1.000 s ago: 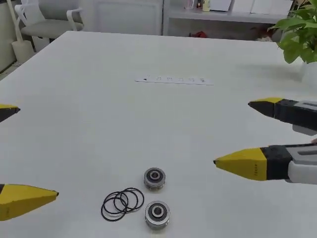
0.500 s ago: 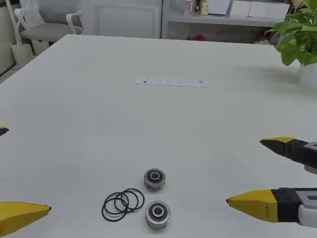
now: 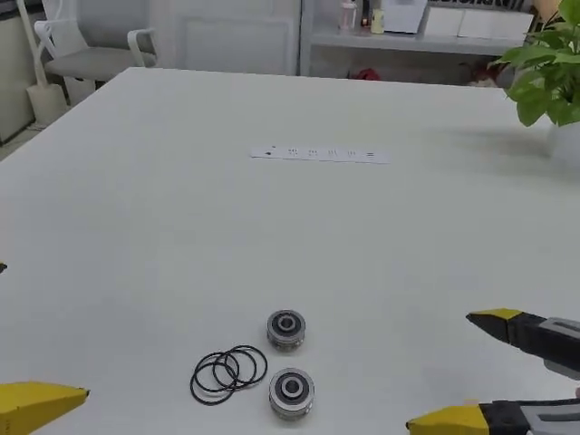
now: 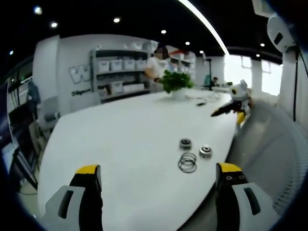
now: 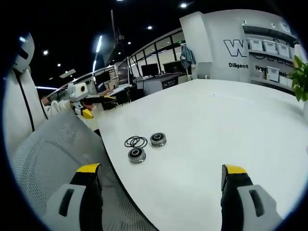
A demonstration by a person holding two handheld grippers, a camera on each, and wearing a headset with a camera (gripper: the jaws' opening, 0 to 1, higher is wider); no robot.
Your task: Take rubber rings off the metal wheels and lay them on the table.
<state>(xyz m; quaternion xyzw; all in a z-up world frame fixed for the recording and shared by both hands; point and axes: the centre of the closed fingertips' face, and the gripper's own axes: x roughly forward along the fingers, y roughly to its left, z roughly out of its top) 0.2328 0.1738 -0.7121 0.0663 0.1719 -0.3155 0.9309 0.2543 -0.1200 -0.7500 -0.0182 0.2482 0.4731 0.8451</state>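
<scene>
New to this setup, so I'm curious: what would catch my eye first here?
Two metal wheels sit close together near the front edge of the table, black rubber rings lying loose beside them. The yellow-tipped left gripper and right gripper are both open, clear of them.

The white tabletop (image 3: 181,208) is carrying a far metal wheel (image 3: 286,329) and a near metal wheel (image 3: 291,391). Black rubber rings (image 3: 227,372) are lying just beside them, overlapping.

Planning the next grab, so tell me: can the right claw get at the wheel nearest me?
Probably yes. The right claw is open, and bare table lies between it and that wheel.
</scene>
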